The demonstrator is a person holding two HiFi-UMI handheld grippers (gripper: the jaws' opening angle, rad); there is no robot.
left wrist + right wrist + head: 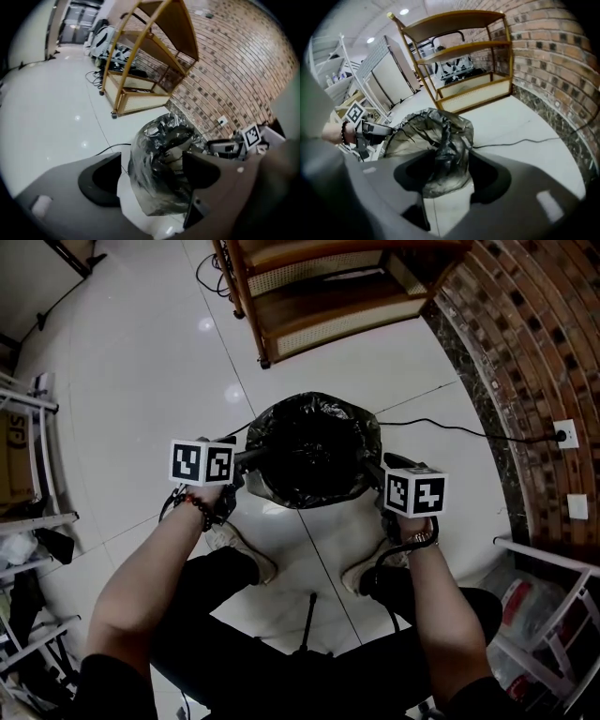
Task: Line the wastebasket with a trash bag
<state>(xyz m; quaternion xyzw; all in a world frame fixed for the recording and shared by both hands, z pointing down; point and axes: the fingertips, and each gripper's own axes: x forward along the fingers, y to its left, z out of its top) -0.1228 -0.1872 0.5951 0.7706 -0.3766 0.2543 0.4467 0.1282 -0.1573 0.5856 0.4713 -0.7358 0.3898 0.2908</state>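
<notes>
The wastebasket (314,451) stands on the floor between the person's feet, with the black trash bag (315,432) draped over its rim and down inside. My left gripper (249,457) is at the basket's left rim. Its jaws stand wide, and the bagged basket (161,168) shows between them with a sliver of gap at the left pad (101,180). At the right rim is my right gripper (373,469). A bunched ridge of bag film (446,157) stands between its jaws and touches both pads. The white basket wall (446,206) shows below the film.
A wooden shelf unit (319,292) stands just beyond the basket. A curved brick wall (534,343) with a socket (563,433) runs at the right. A black cable (441,427) lies on the floor to the basket's right. Metal racks (23,521) stand at the left.
</notes>
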